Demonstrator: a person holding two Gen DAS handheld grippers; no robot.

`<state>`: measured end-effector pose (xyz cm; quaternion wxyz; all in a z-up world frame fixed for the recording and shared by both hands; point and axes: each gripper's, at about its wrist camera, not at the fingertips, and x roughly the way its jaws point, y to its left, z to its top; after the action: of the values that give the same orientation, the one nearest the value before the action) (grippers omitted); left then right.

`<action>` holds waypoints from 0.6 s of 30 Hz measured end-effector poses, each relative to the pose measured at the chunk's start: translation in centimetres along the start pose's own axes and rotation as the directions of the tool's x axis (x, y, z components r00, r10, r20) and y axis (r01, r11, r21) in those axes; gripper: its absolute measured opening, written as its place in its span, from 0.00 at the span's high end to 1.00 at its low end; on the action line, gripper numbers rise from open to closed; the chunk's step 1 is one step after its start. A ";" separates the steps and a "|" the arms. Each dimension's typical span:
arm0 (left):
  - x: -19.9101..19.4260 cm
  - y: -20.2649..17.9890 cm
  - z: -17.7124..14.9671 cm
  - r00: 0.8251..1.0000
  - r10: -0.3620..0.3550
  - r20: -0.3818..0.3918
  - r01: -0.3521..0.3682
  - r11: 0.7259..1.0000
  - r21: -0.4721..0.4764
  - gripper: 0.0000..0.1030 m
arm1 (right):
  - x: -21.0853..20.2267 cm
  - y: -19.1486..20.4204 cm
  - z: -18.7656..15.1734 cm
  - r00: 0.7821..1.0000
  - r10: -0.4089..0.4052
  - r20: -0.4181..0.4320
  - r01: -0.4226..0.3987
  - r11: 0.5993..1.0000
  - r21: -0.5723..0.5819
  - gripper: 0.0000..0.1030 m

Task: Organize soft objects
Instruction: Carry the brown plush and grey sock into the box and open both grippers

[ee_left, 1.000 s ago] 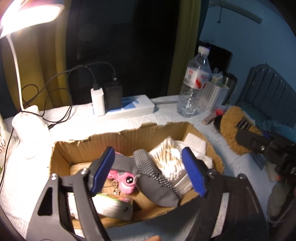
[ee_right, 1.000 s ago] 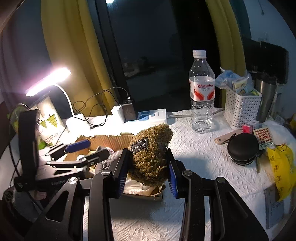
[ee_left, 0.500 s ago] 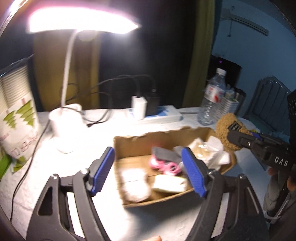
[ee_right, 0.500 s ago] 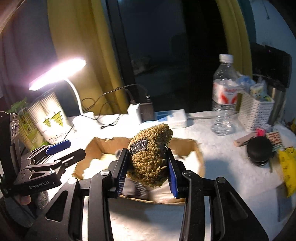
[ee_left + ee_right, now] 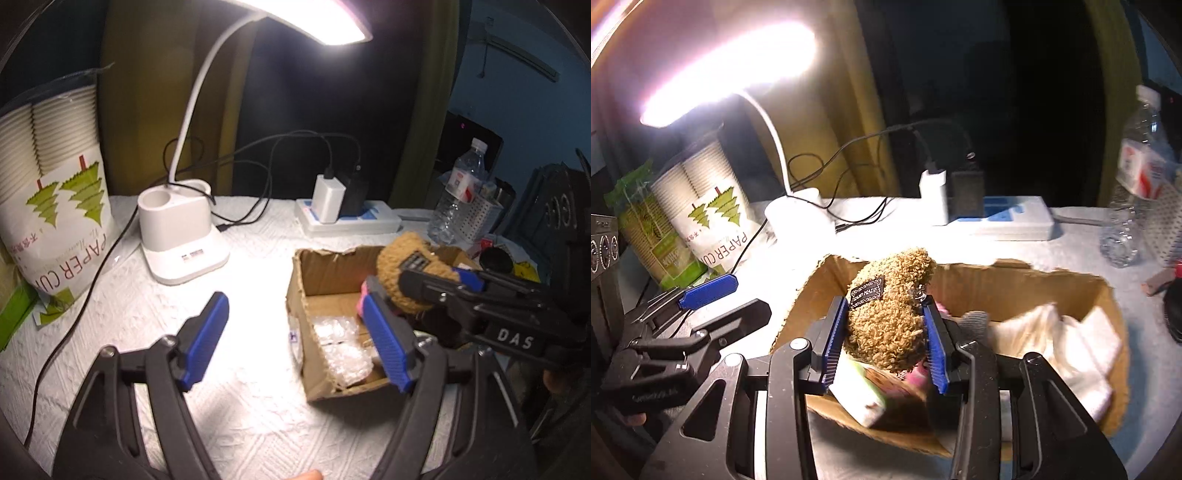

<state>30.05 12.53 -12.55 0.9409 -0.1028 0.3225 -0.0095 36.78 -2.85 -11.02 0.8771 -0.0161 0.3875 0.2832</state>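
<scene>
Plush toy: a brown curly-pile plush [image 5: 890,317] with a small dark label, pinched between the blue pads of the right gripper [image 5: 886,332] and held over the near-left part of the cardboard box [image 5: 1015,277].
Right gripper: fingers closed against both sides of the plush; in the left wrist view it reaches in from the right [image 5: 436,284] above the box [image 5: 328,266].
Left gripper: jaws spread wide with nothing between them [image 5: 295,332], over the white tablecloth [image 5: 240,280] just left of the box.
Box contents: white padded packs [image 5: 1067,343], a grey fabric piece [image 5: 975,319], something pink [image 5: 918,373], a white-and-green packet [image 5: 860,395].
Desk lamp: lit, its white base [image 5: 177,229] behind the left gripper.
Paper cups: a bagged stack [image 5: 55,192] at far left.
Power strip: white, with chargers plugged in [image 5: 347,218], behind the box.
Water bottle: upright [image 5: 460,184] at the right rear.
</scene>
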 end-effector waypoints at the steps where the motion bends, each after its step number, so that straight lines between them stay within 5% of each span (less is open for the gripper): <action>1: 0.0 0.0 0.0 1.000 0.001 0.000 -0.001 1.000 0.000 0.26 | 0.4 0.1 0.0 1.000 0.004 -0.005 -0.004 1.000 -0.003 0.58; 6: -0.4 0.1 0.0 1.000 -0.003 0.006 0.003 1.000 -0.002 0.26 | 0.8 0.8 0.0 1.000 -0.001 -0.010 0.001 1.000 -0.024 0.29; 18: -4.0 -0.5 -0.9 0.999 0.027 0.045 -0.028 1.000 0.010 0.26 | -3.6 0.7 -1.4 0.997 -0.058 0.054 0.059 0.998 -0.023 0.29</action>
<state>26.35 12.23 -10.72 0.9485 -0.0937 0.3025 0.0041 33.56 -4.35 -9.35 0.8949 -0.0306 0.3597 0.2624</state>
